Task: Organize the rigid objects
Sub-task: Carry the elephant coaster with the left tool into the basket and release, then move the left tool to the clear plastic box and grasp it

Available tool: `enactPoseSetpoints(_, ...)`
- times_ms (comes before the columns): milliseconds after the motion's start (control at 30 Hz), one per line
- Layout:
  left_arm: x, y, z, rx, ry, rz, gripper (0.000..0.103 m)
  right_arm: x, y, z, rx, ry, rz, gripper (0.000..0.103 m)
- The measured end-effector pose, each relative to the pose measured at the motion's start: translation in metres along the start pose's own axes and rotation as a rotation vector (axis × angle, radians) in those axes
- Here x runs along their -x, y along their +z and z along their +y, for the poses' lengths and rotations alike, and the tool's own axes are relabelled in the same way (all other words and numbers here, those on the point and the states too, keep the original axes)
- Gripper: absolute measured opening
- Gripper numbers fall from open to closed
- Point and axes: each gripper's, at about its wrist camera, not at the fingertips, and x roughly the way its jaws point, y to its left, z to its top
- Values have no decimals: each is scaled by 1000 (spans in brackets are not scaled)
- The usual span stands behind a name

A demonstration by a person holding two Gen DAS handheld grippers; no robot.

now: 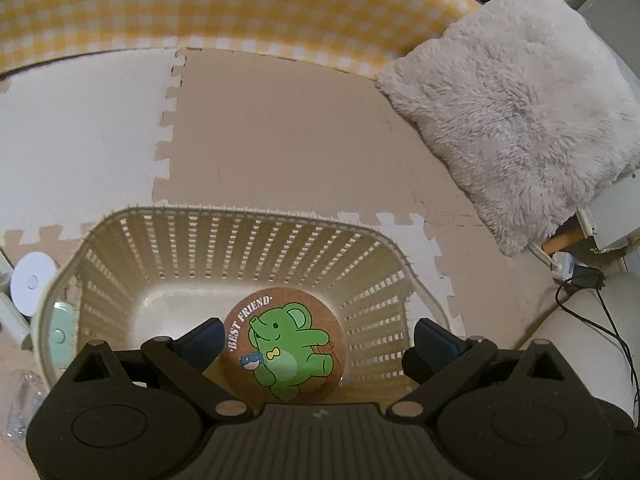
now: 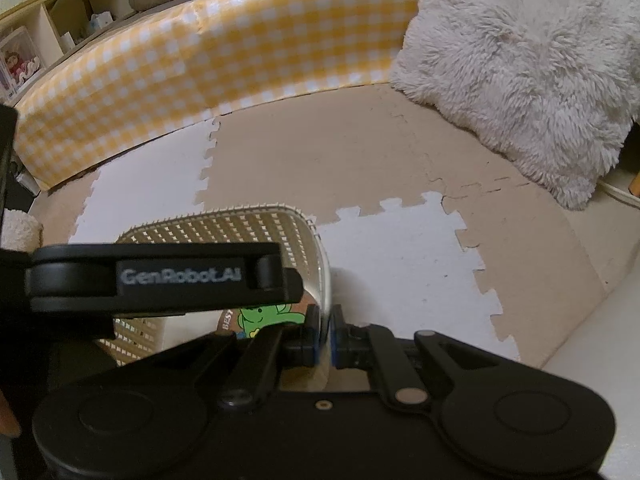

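So on my left there was a white disc-shaped gadget (image 1: 30, 282) and a mint-green thing (image 1: 60, 328) sitting just outside the cream slatted plastic basket (image 1: 248, 248), with some clear crinkly plastic (image 1: 22, 404) lower down. I couldn't really tell what any of those were, the fisheye edge was too mushy.

My left gripper (image 1: 316, 340) hung over the basket with its jaws wide apart and nothing pressed between them. Right under it the round brown badge with the green cartoon elephant and "BEST FRIEND" lettering (image 1: 284, 346) lay down in the basket near the closer wall, seemingly tilted against it. One blue pad (image 1: 206, 338) sat very close to the badge's edge, so my worry was that pulling out carelessly would clip it and flip it or drag it up the wall.

My right gripper (image 2: 327, 334) was clamped tight on the basket's right rim, steadying it. The risk there: the basket looked light, so if I yanked or twisted that hand the whole thing could tip and dump the badge onto the beige-and-white foam puzzle mat (image 2: 400, 264). Letting go too abruptly might also have made it rock.

Further right the fluffy white cushion (image 1: 520, 112) was well clear, and the black cable (image 1: 608, 320) too.
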Motion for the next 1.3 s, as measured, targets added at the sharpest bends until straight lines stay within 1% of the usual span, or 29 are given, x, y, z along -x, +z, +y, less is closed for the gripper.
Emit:
enactPoseSetpoints(167, 14, -1, -3, -30, 14, -10, 101, 0, 0, 0, 2, 2, -1, 6)
enactPoseSetpoints(367, 38, 1, -3, -54, 19, -39, 101, 0, 0, -1, -5, 5, -5, 6)
enactPoseSetpoints(467, 54, 0, -1, -74, 15, -44, 101, 0, -1, 0, -1, 0, -8, 6)
enactPoseSetpoints(700, 93, -8, 6, -147, 31, -79, 101, 0, -1, -1, -2, 1, -10, 6)
enactPoseSetpoints(800, 110, -11, 10, -158, 45, -88, 101, -1, -1, -2, -11, 2, -11, 5)
enactPoseSetpoints(933, 135, -14, 24, -153, 39, -118, 101, -1, -1, -2, -14, 2, -12, 5)
enactPoseSetpoints(1033, 151, -16, 37, -147, 63, -146, 101, -1, -1, -2, -15, 3, -11, 5)
enactPoseSetpoints(1167, 168, -20, 60, -152, 118, -181, 102, -1, -1, -2, -13, 1, -9, 5)
enactPoseSetpoints(1300, 173, -26, 87, -165, 191, -180, 103, -1, -2, -1, -8, -4, -9, 5)
